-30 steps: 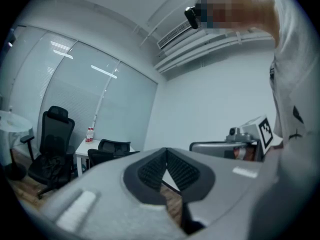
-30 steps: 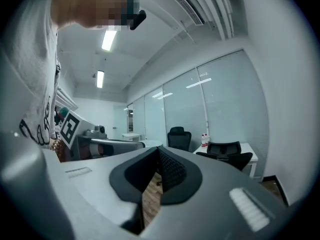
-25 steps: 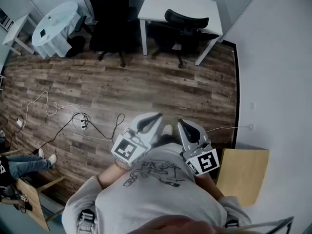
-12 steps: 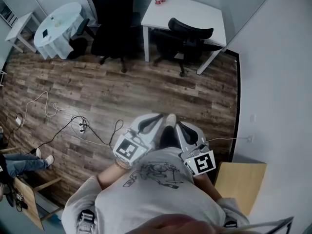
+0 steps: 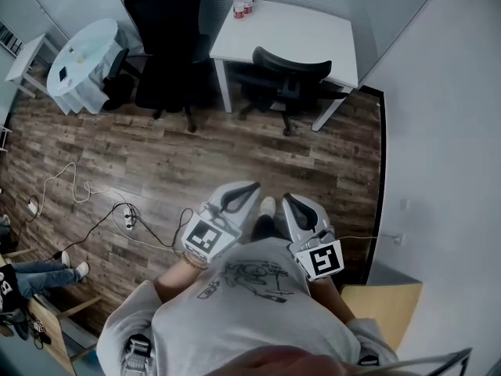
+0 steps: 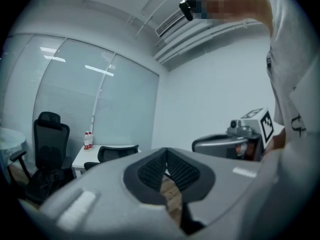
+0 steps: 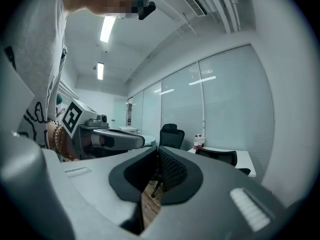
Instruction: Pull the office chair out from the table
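No readable words or numbers are showing. Black-and-white coded squares are sitting on the left gripper (image 5: 250, 187) and right gripper (image 5: 289, 199); the shirt (image 5: 258, 319) is showing only a drawing.

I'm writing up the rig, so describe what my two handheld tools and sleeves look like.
Both the left tool and right tool have light-grey shells, dark textured pads and a white cube with a black square marker. You wear a pale grey sweatshirt with a line drawing.

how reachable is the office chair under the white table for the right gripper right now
Probably not yet. The right gripper is held close to the person, and a wide stretch of wood floor separates it from the office chair tucked under the white table. Nothing stands in between.
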`<state>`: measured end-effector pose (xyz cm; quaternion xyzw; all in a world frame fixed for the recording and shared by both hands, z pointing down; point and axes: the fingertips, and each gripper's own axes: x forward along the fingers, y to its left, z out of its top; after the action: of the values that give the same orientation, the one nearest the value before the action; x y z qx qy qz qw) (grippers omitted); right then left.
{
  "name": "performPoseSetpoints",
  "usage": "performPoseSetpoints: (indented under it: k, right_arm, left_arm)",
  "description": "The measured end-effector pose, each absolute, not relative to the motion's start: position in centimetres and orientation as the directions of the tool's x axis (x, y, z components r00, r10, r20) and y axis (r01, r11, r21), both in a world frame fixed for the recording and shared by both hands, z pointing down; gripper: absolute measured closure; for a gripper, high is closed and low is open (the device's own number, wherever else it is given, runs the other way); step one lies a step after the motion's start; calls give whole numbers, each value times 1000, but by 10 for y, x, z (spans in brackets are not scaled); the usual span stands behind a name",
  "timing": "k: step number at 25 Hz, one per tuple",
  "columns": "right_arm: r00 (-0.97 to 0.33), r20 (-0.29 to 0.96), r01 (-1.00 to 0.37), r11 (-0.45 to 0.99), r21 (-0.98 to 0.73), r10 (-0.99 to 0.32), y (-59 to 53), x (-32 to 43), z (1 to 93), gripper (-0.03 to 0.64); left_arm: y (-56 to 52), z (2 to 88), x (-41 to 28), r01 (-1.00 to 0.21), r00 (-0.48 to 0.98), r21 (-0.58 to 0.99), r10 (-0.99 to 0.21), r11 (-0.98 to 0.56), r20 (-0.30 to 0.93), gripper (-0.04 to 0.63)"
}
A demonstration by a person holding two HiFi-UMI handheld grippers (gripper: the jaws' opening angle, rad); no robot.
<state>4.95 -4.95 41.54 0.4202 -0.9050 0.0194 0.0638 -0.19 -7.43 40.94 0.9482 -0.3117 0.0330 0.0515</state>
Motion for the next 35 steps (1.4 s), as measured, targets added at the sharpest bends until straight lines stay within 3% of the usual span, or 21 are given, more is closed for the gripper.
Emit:
performPoseSetpoints:
  k: [7, 13, 18, 26, 35]
  right_arm:
    - [-643, 115, -759, 650, 38, -758, -140, 94, 409, 577]
    - [-655, 174, -730, 675, 107, -735, -215, 127, 428, 569]
    - [-651, 265, -693, 700, 175, -711, -276, 148, 452, 545]
    - [-607, 399, -601, 725, 335, -687, -369, 178, 506, 505]
    - [-527, 557, -454, 767, 454, -642, -451, 195, 592, 452]
  left_arm:
    - [-165, 412, 36, -611, 787, 26, -603, -791, 131, 576]
    - [-242, 423, 59, -606, 768, -116, -617, -787, 172, 554]
    - [-312, 457, 66, -586, 715, -263, -642, -766, 275, 543]
    - [-410, 540, 82, -449, 638, -421, -613, -788, 467, 514]
    - [-489, 618, 83, -255, 507, -540, -586, -802, 632, 434]
